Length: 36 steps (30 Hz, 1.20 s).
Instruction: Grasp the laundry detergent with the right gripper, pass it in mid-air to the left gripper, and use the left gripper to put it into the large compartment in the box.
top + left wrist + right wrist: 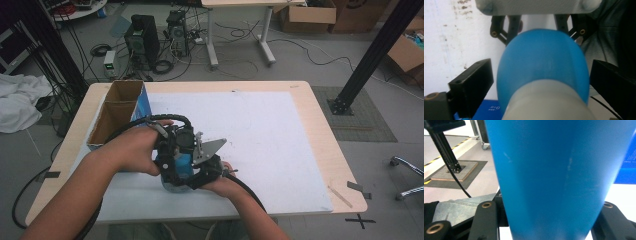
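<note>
A blue bottle (179, 167) with a pale grey cap stands near the front of the white mat, between the person's two hands. My right gripper (194, 176) comes in from the right and is shut on the bottle's blue body (554, 170), a jaw pressed on each side. My left gripper (174, 159) reaches down over the top. In the left gripper view its jaws stand either side of the bottle (541, 67) near the cap, with a thin gap at the left jaw, so it is open (541, 75). Most of the bottle is hidden by hands and grippers in the high view.
An open cardboard box (116, 112) with a blue side stands at the table's left, just behind the left hand. The white mat (270, 135) covers most of the wooden table (320, 120). Cables trail from both grippers toward the front edge.
</note>
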Each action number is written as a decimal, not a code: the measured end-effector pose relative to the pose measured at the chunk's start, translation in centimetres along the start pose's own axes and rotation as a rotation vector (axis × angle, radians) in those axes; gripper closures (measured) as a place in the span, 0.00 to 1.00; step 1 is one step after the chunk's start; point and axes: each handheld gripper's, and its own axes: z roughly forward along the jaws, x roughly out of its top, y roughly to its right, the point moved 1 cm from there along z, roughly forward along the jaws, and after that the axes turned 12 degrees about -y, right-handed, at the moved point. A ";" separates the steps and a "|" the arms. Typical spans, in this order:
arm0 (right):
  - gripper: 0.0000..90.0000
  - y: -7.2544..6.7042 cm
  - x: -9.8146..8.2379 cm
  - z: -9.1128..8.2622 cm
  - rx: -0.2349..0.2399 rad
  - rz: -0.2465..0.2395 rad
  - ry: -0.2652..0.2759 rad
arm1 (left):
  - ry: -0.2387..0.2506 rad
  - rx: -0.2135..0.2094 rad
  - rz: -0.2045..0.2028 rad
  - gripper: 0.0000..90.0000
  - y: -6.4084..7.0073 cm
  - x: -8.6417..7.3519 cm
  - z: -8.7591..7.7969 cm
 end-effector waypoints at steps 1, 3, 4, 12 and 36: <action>0.51 0.0 0.0 0.0 0.001 0.001 -0.001 | -0.004 -0.004 0.002 0.11 0.0 0.0 0.0; 0.51 -0.1 0.0 0.0 0.003 0.002 -0.004 | -0.012 -0.010 0.004 0.16 -0.1 0.0 -0.1; 0.51 -0.1 0.0 0.0 0.003 0.002 -0.004 | -0.012 -0.010 0.004 0.17 -0.1 0.0 -0.1; 0.51 -0.1 0.1 -0.2 0.000 0.003 0.000 | -0.021 0.010 0.006 0.24 0.0 0.0 -0.2; 0.51 -0.1 0.2 -0.3 -0.003 0.000 0.012 | -0.041 0.026 -0.001 0.42 -0.1 0.0 -0.3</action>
